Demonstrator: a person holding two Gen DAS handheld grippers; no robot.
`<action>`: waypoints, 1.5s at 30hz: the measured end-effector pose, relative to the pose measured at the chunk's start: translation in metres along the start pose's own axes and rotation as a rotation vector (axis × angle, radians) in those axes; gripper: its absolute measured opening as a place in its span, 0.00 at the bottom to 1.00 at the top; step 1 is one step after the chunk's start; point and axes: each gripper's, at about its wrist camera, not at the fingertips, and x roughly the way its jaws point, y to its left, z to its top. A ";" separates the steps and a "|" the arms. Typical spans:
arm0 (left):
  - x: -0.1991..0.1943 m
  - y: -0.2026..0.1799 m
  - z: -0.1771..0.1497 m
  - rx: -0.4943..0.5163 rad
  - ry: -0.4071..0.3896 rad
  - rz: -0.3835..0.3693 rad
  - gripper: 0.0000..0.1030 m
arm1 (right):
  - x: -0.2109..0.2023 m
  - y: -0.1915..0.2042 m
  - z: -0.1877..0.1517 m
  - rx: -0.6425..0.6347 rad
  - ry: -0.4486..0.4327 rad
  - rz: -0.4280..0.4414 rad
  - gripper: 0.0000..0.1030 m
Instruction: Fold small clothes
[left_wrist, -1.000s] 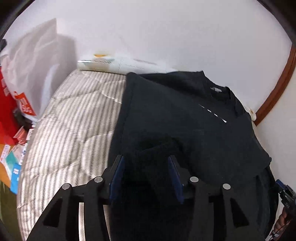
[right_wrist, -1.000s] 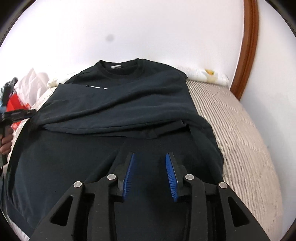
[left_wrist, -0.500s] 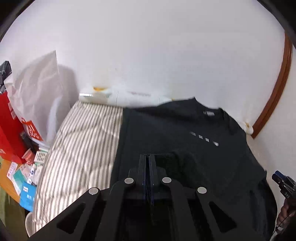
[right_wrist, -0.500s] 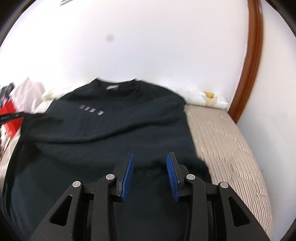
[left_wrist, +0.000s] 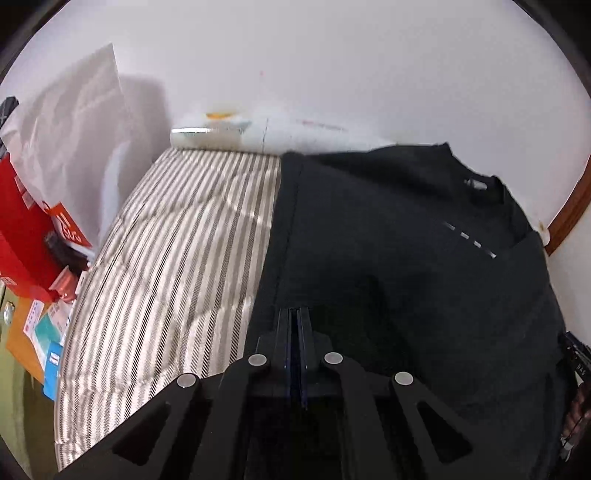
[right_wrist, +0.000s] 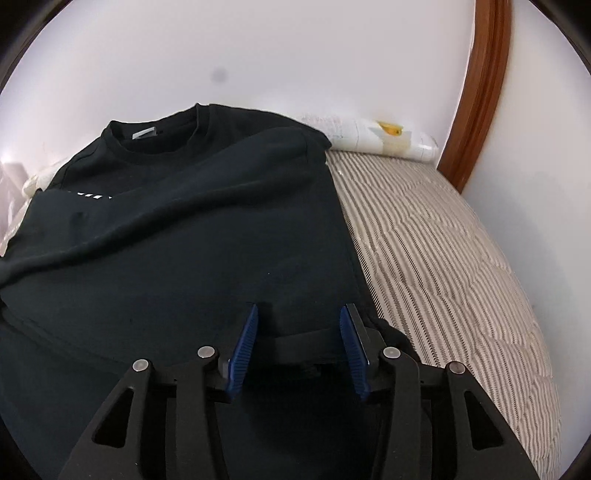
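Note:
A black shirt (left_wrist: 406, 258) lies flat on a striped mattress (left_wrist: 166, 258), collar toward the wall. My left gripper (left_wrist: 295, 314) is at the shirt's left side seam. Its jaws are pressed together with a thin pinch of the black cloth between them. In the right wrist view the same shirt (right_wrist: 184, 240) fills the left and middle. My right gripper (right_wrist: 300, 308) is low over its right edge, jaws opening. A raised fold of the cloth lies between the blue pads (right_wrist: 243, 343), which do not press on it.
Bare striped mattress (right_wrist: 443, 240) lies to the right of the shirt, ending at a wooden door frame (right_wrist: 480, 92). A white pack (right_wrist: 388, 136) lies against the wall. Red boxes (left_wrist: 22, 229) and a white plastic bag (left_wrist: 74, 122) crowd the left edge.
My left gripper closed from open around a fold of the shirt, drew back, then came in again. My right gripper's jaws widened and it moved toward the shirt's right edge.

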 end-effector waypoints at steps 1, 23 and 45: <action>0.000 -0.001 -0.001 0.007 0.006 0.007 0.06 | -0.001 0.001 0.000 -0.011 0.002 -0.002 0.45; -0.098 -0.012 -0.110 0.076 0.017 0.008 0.52 | -0.101 -0.085 -0.116 0.094 0.049 0.053 0.49; -0.159 -0.020 -0.237 0.032 -0.022 -0.034 0.35 | -0.123 -0.066 -0.184 0.093 -0.006 0.155 0.10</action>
